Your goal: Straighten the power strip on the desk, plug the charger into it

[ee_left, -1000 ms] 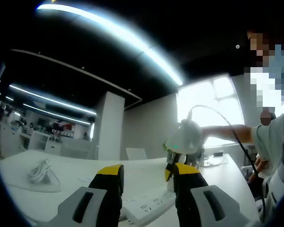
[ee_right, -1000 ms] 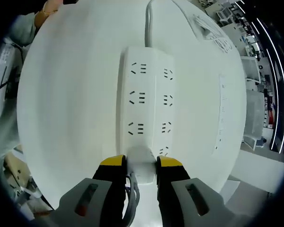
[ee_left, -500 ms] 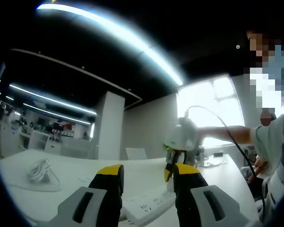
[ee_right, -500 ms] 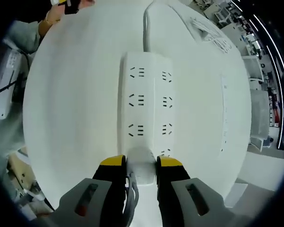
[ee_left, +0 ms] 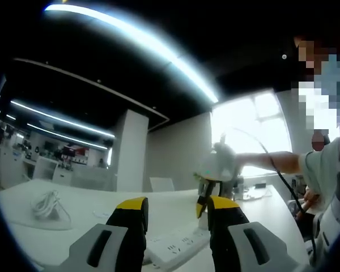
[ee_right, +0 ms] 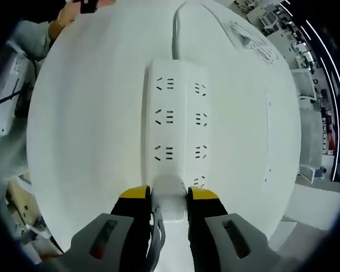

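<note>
Two views gave me quite different pictures. My right gripper view looked straight down on the white bench [ee_right: 85, 113], where the power strip [ee_right: 173, 136] lay lengthwise ahead of the jaws, two columns of sockets facing up and its cord [ee_right: 175, 25] running off the far end. The right hand-held gripper [ee_right: 170, 195] was clamped on the white charger [ee_right: 170, 204], which sat at the strip's near end, close by the nearest sockets; whether its pins were seated I could not tell. My left gripper view looked level across the bench [ee_left: 73, 209] into an office with ceiling light strips, and showed the strip [ee_left: 178, 249] from the side, low between my jaws. The left hand-held gripper [ee_left: 173, 204] stood with jaws apart, holding nothing. Beyond it I saw the right hand-held gripper [ee_left: 207, 195] from outside, upright over the strip, a dark cable [ee_left: 277, 170] arcing from it towards a person's sleeve [ee_left: 323, 164]. A coiled white cable [ee_left: 48, 204] lay far left.
</note>
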`<act>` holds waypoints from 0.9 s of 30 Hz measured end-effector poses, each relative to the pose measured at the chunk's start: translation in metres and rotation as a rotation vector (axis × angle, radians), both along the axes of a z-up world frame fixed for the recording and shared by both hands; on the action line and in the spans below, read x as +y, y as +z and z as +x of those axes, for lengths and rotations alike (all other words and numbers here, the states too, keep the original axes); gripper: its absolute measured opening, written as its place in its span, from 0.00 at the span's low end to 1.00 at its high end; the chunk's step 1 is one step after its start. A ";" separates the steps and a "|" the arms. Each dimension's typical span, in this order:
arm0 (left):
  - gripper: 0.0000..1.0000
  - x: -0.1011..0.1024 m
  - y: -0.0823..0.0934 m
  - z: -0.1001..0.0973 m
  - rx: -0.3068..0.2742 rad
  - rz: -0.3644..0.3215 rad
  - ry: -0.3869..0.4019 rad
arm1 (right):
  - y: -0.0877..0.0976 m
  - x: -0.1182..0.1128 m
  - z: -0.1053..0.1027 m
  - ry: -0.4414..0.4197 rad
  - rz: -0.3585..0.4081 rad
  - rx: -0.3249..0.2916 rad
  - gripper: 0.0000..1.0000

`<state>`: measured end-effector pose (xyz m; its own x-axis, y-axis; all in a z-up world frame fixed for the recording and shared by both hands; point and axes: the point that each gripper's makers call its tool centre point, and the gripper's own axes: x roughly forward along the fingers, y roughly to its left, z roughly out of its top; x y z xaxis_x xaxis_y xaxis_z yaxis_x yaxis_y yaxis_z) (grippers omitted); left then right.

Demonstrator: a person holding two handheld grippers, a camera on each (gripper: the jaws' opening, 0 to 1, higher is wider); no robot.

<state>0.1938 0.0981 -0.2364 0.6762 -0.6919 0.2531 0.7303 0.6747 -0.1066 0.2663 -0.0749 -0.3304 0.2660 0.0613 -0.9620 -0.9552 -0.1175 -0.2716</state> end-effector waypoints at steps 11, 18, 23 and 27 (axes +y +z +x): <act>0.43 0.000 0.000 -0.001 -0.002 0.001 0.001 | -0.004 0.001 -0.003 0.013 -0.066 -0.049 0.22; 0.43 -0.001 -0.002 0.000 0.002 0.005 -0.001 | -0.002 0.000 0.002 0.004 -0.016 0.048 0.22; 0.43 -0.002 -0.005 0.001 0.008 0.012 0.002 | -0.004 0.001 0.006 0.006 -0.059 0.098 0.22; 0.43 -0.001 -0.005 0.001 0.009 0.010 0.003 | -0.008 0.001 0.005 0.002 -0.064 0.128 0.22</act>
<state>0.1947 0.0971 -0.2413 0.6802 -0.6927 0.2398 0.7276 0.6777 -0.1063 0.2708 -0.0737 -0.3389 0.1404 -0.0005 -0.9901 -0.9814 -0.1324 -0.1391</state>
